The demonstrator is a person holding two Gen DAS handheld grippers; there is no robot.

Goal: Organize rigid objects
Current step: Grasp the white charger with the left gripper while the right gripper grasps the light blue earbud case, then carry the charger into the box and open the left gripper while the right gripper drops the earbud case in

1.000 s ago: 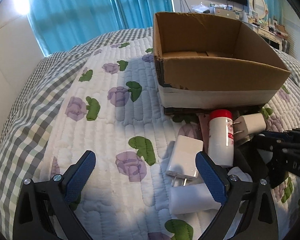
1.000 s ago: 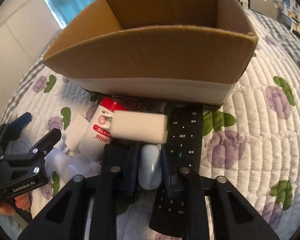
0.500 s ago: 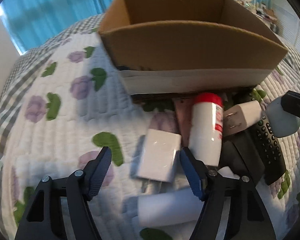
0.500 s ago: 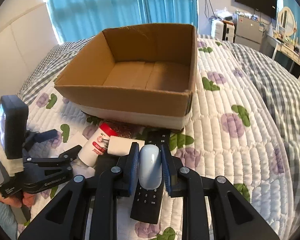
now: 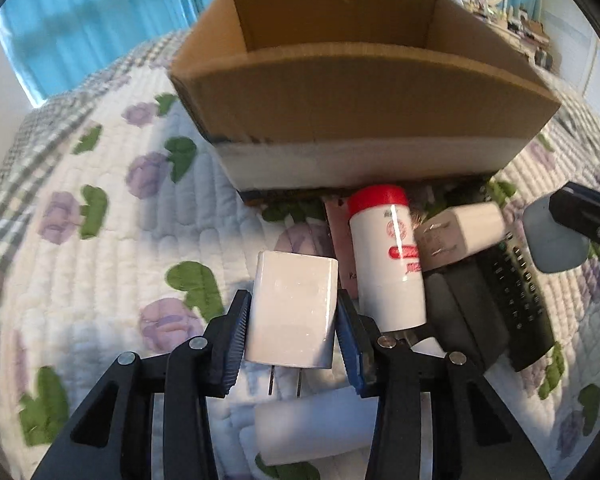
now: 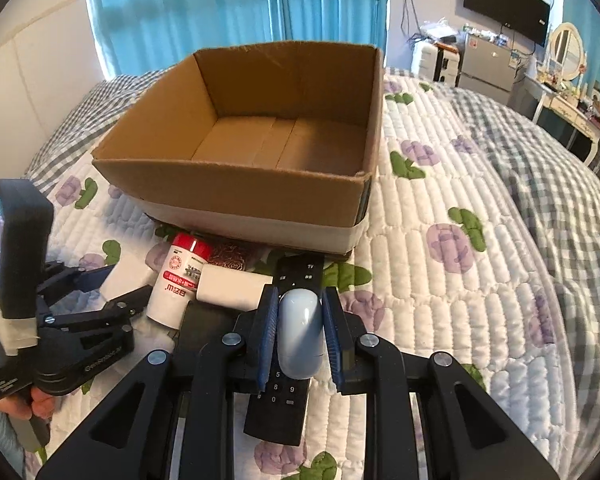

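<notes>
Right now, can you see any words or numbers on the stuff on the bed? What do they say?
"TV": top of the black remote.
"8", "9", "0" and "#": remote keys below the pale blue mouse.
Red print and a round seal on the red-capped white bottle: not readable.
Pale lettering on the left gripper's black body: too blurred to read.
The cardboard box: no writing visible.

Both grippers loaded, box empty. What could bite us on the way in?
1. The left gripper pinches the white charger by its smooth sides; it may slip.
2. The right gripper grips a rounded pale blue mouse; it could squirt out.
3. Either load could clip the cardboard box front wall.
</notes>
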